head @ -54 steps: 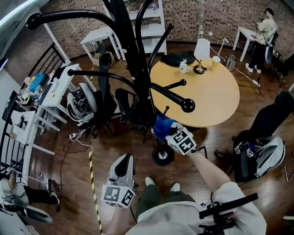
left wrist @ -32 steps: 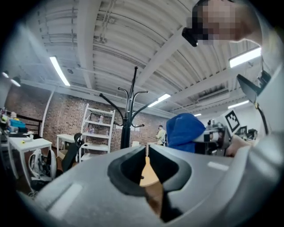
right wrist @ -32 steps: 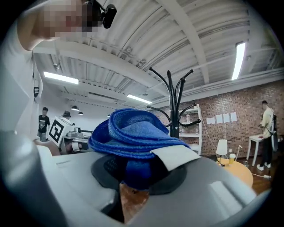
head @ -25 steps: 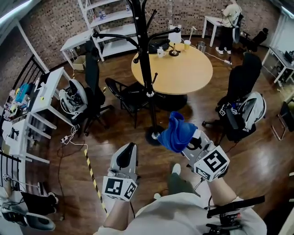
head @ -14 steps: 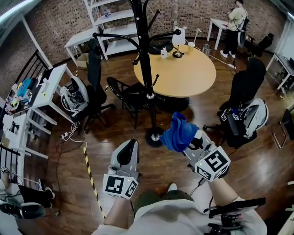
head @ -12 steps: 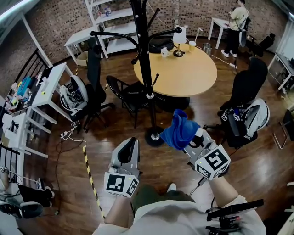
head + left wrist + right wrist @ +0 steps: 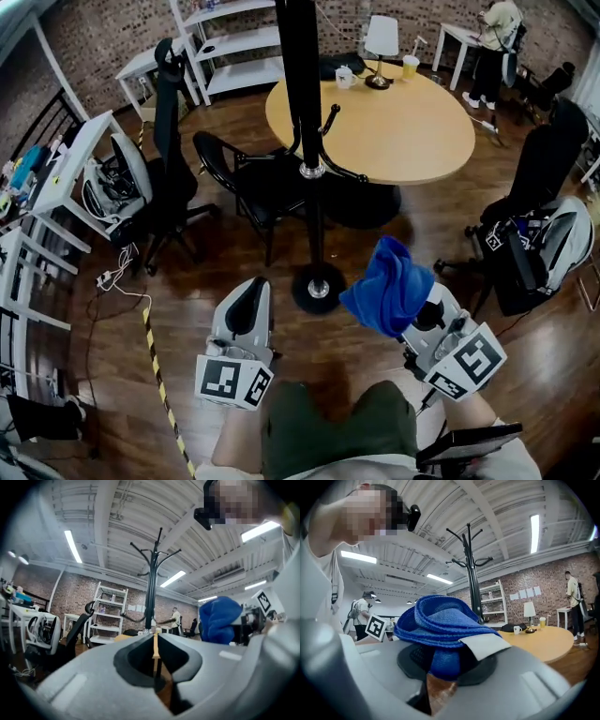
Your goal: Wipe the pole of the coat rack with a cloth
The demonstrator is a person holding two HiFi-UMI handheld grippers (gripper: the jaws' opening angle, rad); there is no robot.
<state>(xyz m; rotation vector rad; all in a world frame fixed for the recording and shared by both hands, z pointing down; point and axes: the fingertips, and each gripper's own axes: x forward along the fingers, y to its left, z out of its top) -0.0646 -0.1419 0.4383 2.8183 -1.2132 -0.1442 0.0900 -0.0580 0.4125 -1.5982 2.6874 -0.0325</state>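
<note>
The black coat rack pole [image 7: 302,84] rises from a round base [image 7: 318,287] on the wood floor, just ahead of me; it also stands upright in the left gripper view as the pole [image 7: 151,592] and in the right gripper view as the pole [image 7: 471,583]. My right gripper [image 7: 412,309] is shut on a bunched blue cloth [image 7: 389,286], held low to the right of the base and apart from the pole. The blue cloth [image 7: 440,625] fills the right jaws. My left gripper [image 7: 246,314] hangs left of the base, jaws together, nothing in them.
A round wooden table [image 7: 375,122] with a lamp [image 7: 380,42] and cups stands behind the rack. Black office chairs [image 7: 169,159] and a white desk [image 7: 56,178] are at the left, another chair with a backpack [image 7: 539,244] at the right. A person [image 7: 495,37] stands far back.
The view has tilted down and nearer to the rack's base. My right gripper with the cloth has dropped lower right of the base; the left gripper keeps its place.
</note>
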